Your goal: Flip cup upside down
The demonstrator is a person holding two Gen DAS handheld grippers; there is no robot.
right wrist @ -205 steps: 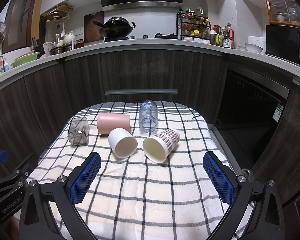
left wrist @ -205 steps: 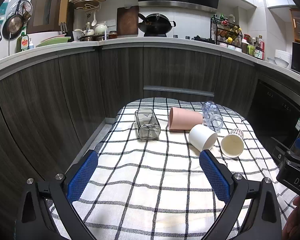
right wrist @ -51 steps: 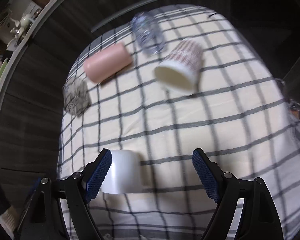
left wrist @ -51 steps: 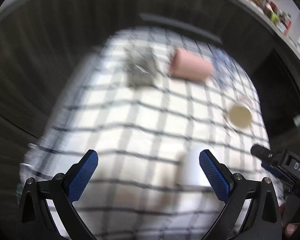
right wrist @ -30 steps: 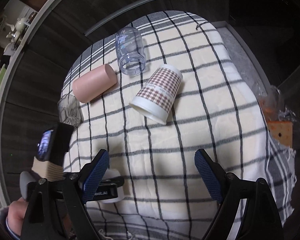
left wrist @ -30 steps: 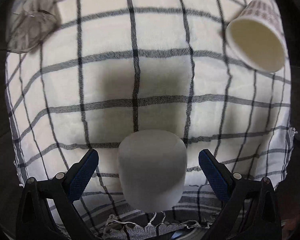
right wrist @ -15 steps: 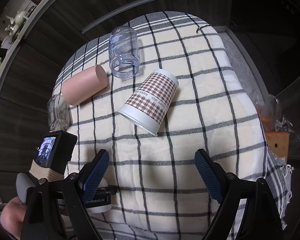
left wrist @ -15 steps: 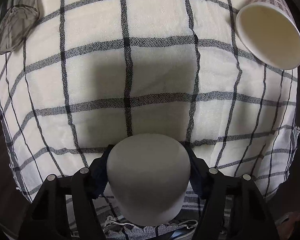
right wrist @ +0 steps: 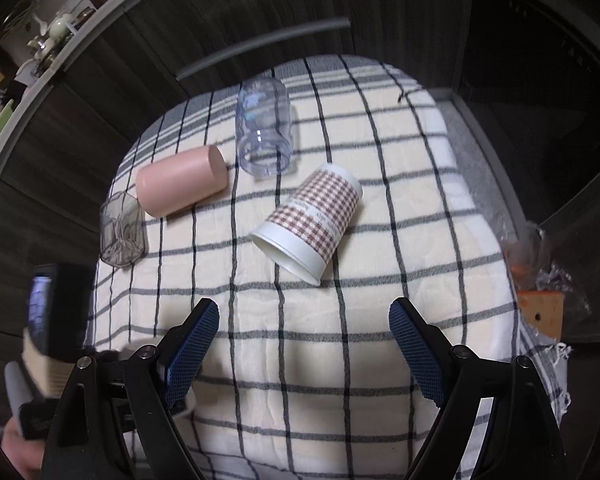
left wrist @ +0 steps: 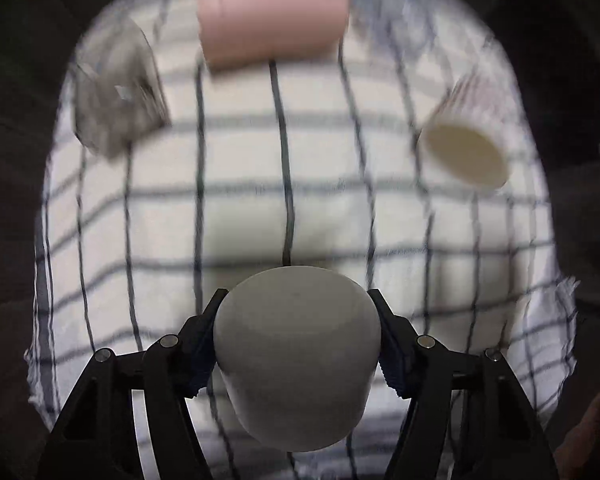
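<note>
White cup (left wrist: 296,354), base up, sits clamped in the left gripper (left wrist: 296,344) near the checked cloth's (right wrist: 380,352) front edge. Right gripper (right wrist: 304,348) hangs spread, empty.

The white cup (left wrist: 296,356) looks matt and smooth, like plastic. The cloth (right wrist: 380,360) is woven checked fabric. The pink cup (right wrist: 180,186) is smooth and matt; the bottle (right wrist: 265,132) is clear, glossy plastic. The checked cup (right wrist: 314,220) looks like printed paper. The right tool (right wrist: 304,348) has rough blue pads (right wrist: 194,350).

Left gripper (left wrist: 296,336) clamped, right gripper (right wrist: 304,344) agape.
</note>
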